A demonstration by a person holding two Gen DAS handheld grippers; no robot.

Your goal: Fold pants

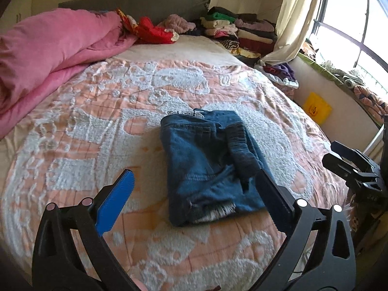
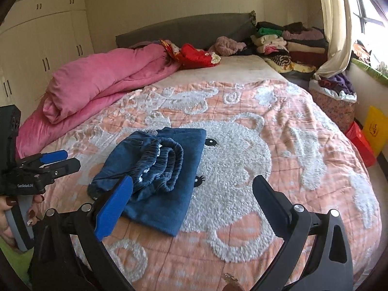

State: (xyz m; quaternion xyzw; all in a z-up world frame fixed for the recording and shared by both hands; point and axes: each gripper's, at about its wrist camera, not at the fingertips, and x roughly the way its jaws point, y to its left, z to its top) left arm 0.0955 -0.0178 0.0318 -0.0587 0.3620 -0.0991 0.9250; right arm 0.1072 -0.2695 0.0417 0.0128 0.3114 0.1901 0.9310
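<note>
A pair of blue denim pants (image 1: 208, 160) lies folded into a compact bundle on the bed, its elastic waistband on top; it also shows in the right wrist view (image 2: 155, 174). My left gripper (image 1: 194, 181) is open and empty, held above the near end of the pants. My right gripper (image 2: 191, 186) is open and empty, just above the pants' near right side. The right gripper shows at the right edge of the left wrist view (image 1: 351, 162). The left gripper shows at the left edge of the right wrist view (image 2: 55, 160), held in a hand.
The bed has a peach quilt with white bear pattern (image 2: 242, 160). A rolled pink duvet (image 2: 101, 82) lies on the left. Stacks of folded clothes (image 2: 286, 41) sit by the headboard. A basket of clothes (image 2: 334, 97) and red and yellow bags (image 2: 363, 143) stand right of the bed.
</note>
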